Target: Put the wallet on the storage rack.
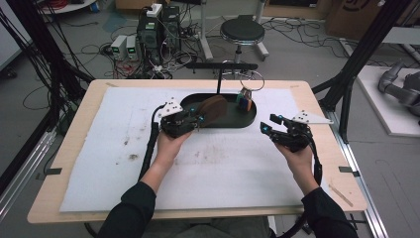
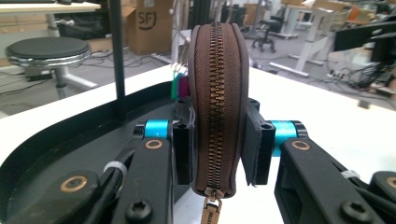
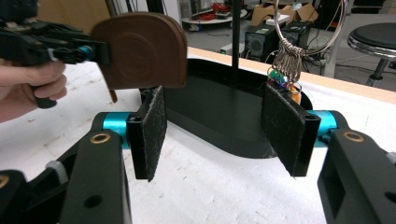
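Our right tongs (image 3: 224,135) stand wide apart, their black felt pads (image 3: 152,135) with nothing between them, low over the white mat (image 3: 210,191) on the desk. Ahead lies the black tray (image 3: 219,121), a thin post rising from it. A wire ring (image 3: 310,25) hangs there with coloured tags (image 3: 282,79). Our left tongs (image 3: 100,51) grip the brown zip pouch (image 3: 140,49) above the tray's near end.

Black stool (image 1: 242,31) behind the table (image 1: 79,129)
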A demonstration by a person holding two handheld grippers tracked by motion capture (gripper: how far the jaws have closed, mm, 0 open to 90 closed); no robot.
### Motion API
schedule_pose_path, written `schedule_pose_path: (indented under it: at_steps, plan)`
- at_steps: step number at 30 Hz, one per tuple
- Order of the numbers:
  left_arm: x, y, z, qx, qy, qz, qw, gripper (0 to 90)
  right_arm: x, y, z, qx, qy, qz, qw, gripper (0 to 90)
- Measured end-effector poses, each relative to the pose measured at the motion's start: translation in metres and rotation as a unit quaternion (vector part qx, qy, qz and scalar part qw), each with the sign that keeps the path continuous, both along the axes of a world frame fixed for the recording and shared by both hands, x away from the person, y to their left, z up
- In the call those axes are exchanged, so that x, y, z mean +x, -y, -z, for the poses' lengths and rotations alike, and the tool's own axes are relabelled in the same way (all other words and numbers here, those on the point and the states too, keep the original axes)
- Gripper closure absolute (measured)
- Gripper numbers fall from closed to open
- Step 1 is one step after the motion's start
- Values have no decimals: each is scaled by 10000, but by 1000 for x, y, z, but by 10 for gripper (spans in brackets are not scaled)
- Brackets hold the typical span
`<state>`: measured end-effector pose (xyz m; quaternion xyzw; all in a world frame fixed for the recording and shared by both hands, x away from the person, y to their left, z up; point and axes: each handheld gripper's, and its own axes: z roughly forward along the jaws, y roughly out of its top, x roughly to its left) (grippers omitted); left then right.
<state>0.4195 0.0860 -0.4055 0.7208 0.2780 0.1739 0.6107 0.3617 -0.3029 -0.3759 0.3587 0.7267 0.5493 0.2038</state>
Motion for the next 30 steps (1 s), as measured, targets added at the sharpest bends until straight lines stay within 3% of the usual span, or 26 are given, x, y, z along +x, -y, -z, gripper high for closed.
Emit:
schedule_pose_path:
  at_steps: [6,10,14,21,30]
  plan:
    - [15,9,8,32,-42,-156,9999,691,0,0,0,-1,-9,-27,10000,419]
    - [25,16,13,-90,-215,-214,9995,691,0,-1,0,-11,-13,-34,10000,420]
    - [32,21,21,-127,-174,-333,9992,690,0,-1,1,-23,-32,-60,10000,421]
    - [41,22,33,-24,-334,-578,9978,690,1,-2,1,-52,-10,-83,10000,423]
    - [53,40,35,417,-233,-688,9965,691,1,-2,3,-114,-42,-98,9999,426]
